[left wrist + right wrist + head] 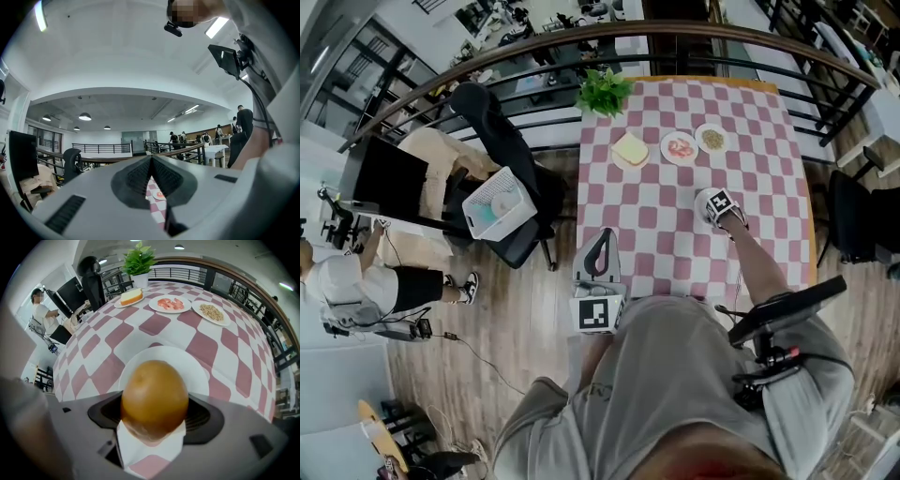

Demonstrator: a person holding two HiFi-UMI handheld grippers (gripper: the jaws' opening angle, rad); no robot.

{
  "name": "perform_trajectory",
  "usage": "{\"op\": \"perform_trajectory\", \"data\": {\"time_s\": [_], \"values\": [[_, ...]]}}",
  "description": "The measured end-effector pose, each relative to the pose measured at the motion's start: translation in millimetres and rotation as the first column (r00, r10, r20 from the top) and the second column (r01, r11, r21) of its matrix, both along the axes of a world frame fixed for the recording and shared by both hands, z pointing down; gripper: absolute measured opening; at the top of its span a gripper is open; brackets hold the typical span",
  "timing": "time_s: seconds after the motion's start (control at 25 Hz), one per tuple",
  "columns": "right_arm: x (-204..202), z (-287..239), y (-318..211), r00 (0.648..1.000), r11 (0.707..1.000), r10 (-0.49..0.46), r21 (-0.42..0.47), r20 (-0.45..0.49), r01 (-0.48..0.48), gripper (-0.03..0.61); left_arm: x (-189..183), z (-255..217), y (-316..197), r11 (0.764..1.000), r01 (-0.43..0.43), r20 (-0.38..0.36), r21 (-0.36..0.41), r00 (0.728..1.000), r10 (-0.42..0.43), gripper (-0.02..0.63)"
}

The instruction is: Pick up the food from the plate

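Right tongs (153, 419) are clamped on a golden bun (154, 397) over its white plate (199, 371), ready for lifting. Left tongs (151, 180), shut empty, are held clear

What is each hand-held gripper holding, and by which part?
The right hand-held gripper pinches a brown bun by its sides; the left hand-held gripper holds nothing.
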State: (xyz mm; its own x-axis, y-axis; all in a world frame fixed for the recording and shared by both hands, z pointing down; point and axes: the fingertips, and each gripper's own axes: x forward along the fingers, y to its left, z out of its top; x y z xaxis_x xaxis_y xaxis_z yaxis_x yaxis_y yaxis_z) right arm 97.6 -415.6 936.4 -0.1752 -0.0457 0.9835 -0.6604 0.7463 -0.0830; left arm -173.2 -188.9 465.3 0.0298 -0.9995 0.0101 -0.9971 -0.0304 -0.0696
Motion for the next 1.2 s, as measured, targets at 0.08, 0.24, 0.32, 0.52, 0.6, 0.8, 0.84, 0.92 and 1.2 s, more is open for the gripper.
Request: {"op": "perform_trajectory", "data": {"time_s": [0.08, 0.24, 0.32, 0.52, 0.6, 0.8, 0.84, 0.92, 1.2], "values": [[-8.5, -4.5, 0.6, 0.999, 1.000, -0.007, 0.017, 0.032, 0.006, 0.353, -1.7, 1.7, 2.7, 1.000, 0.006, -0.001, 0.002, 1.000, -0.006, 0.011], [-24.4, -23.1, 2.9, 0.994, 0.999, -0.025, 0.047, 0.106, 0.020, 0.353, -3.2, 1.3, 8.0, 1.000, 0.016, -0.012, 0.006, 1.000, -0.016, 0.011], [-30.1, -36.1, 3.6, 0.990, 0.997, -0.045, 0.068, 0.136, 0.036, 0.353, -5.0, 2.3, 8.8, 1.000, 0.021, -0.020, 0.008, 1.000, -0.021, 0.011], [-33.8, -73.7, 0.6, 0.982, 0.987, -0.062, 0.156, 0.180, 0.034, 0.354, -7.7, 2.7, 5.6, 1.000, 0.023, -0.050, 0.015, 0.998, -0.022, 0.011], [-32.4, -91.0, -2.4, 0.980, 0.978, -0.066, 0.205, 0.190, 0.026, 0.354, -4.9, 1.4, 3.8, 1.000, 0.010, -0.053, 0.022, 0.999, -0.009, 0.011], [-36.4, -147.9, -8.8, 0.955, 0.948, -0.058, 0.317, 0.292, -0.040, 0.354, 7.5, -1.2, -0.8, 0.999, -0.036, -0.053, 0.029, 0.998, 0.037, 0.011], [-39.4, -161.1, -9.2, 0.945, 0.940, -0.054, 0.335, 0.323, -0.061, 0.354, 8.8, -0.8, -1.9, 0.999, -0.042, -0.052, 0.030, 0.998, 0.044, 0.011], [-46.8, -188.3, -8.1, 0.921, 0.926, -0.053, 0.364, 0.387, -0.099, 0.353, 10.7, 1.2, -4.7, 0.998, -0.052, -0.050, 0.030, 0.997, 0.054, 0.011], [-66.0, -274.9, 11.1, 0.845, 0.876, -0.103, 0.450, 0.524, -0.172, 0.354, 23.5, -0.5, -19.4, 0.991, -0.125, -0.049, 0.043, 0.991, 0.127, 0.011]]}}
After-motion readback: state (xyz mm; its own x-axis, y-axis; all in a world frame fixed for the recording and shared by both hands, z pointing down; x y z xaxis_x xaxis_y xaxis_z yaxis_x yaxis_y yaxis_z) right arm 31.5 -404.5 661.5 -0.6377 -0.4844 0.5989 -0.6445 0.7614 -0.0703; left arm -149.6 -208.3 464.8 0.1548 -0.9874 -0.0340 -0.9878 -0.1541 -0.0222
